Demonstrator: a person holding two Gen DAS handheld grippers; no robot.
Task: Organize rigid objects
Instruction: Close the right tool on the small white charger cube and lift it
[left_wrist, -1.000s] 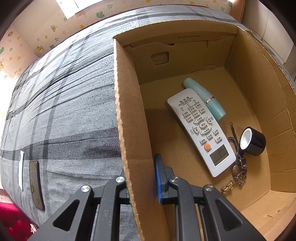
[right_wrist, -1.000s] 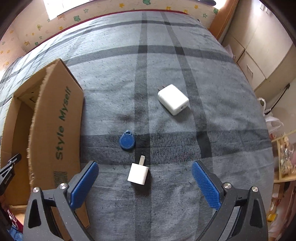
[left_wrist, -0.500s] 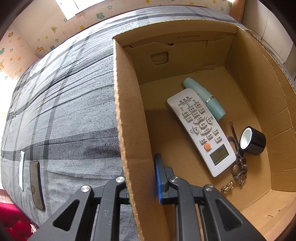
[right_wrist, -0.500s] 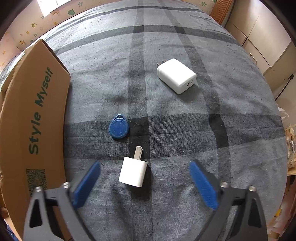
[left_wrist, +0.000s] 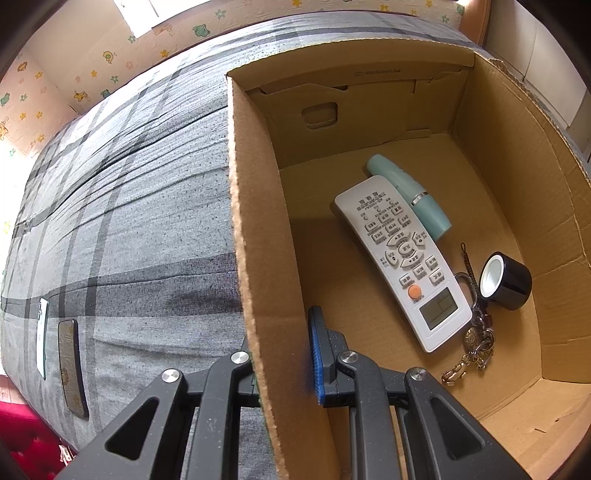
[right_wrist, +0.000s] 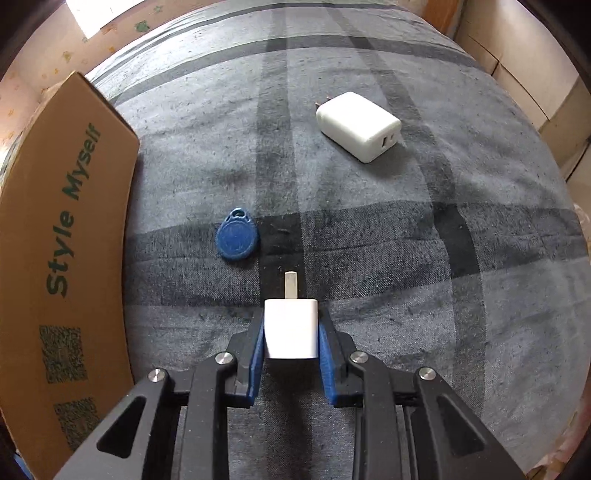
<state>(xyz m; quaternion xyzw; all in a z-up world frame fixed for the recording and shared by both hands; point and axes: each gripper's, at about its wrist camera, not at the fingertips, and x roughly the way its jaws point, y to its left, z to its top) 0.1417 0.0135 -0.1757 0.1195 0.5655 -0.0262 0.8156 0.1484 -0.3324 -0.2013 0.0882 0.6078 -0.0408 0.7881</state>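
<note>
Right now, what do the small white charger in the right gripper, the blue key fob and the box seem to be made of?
Small white charger: likely hard plastic, smooth and slightly glossy, with a metal-looking prong.
Blue key fob: probably moulded plastic, matte, with a raised rim.
Box: corrugated cardboard, plain brown and matte; the left wrist view shows its fluted cut edge.

left tool (left_wrist: 282, 354): clamped, pointing steeply down | right tool (right_wrist: 291, 332): just closed, gripping
</note>
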